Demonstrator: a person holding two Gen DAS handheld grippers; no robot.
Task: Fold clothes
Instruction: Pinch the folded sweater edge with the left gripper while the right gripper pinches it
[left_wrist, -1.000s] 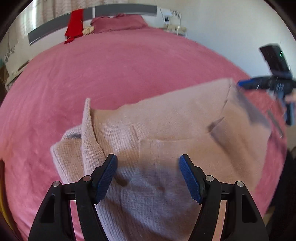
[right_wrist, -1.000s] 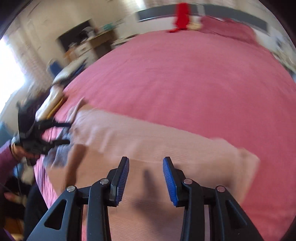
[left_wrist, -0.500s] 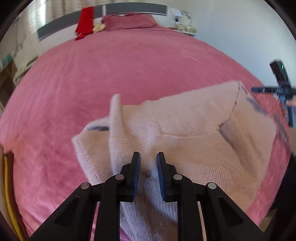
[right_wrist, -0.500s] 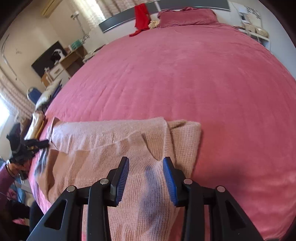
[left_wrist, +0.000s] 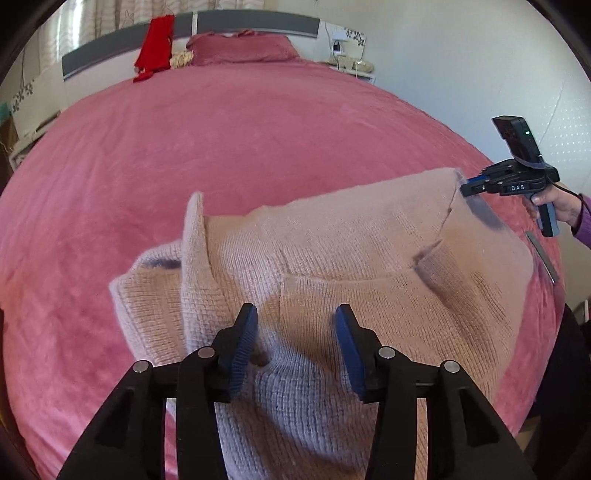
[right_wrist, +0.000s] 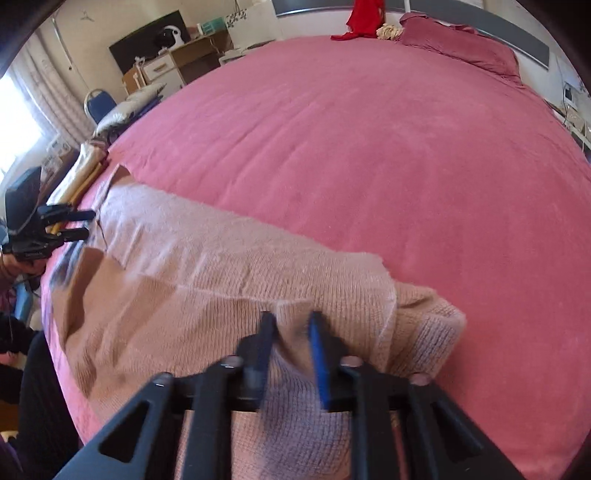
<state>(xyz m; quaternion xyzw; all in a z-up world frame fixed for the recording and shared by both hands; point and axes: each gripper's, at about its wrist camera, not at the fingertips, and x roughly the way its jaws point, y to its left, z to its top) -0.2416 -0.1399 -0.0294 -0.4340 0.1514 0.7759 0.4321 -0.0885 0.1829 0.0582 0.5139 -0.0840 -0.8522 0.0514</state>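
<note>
Folding is sitting partway: sweater (left_wrist: 351, 266) is lying doubled on the bed (left_wrist: 258, 129) beneath both claws, left claw (left_wrist: 295, 343) just reopening empty, right claw (right_wrist: 291, 343) closing, pinching knit.

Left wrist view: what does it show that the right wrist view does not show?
Only the left wrist view: the right hand-held gripper seen from outside, its jaws just closing on a corner of the sweater.
Only the right wrist view: a desk, a blue chair, and the left hand-held gripper from outside, its jaws just opening, with nothing gripped.
Both: the sweater on the pink bed, and a red garment at the far end.
</note>
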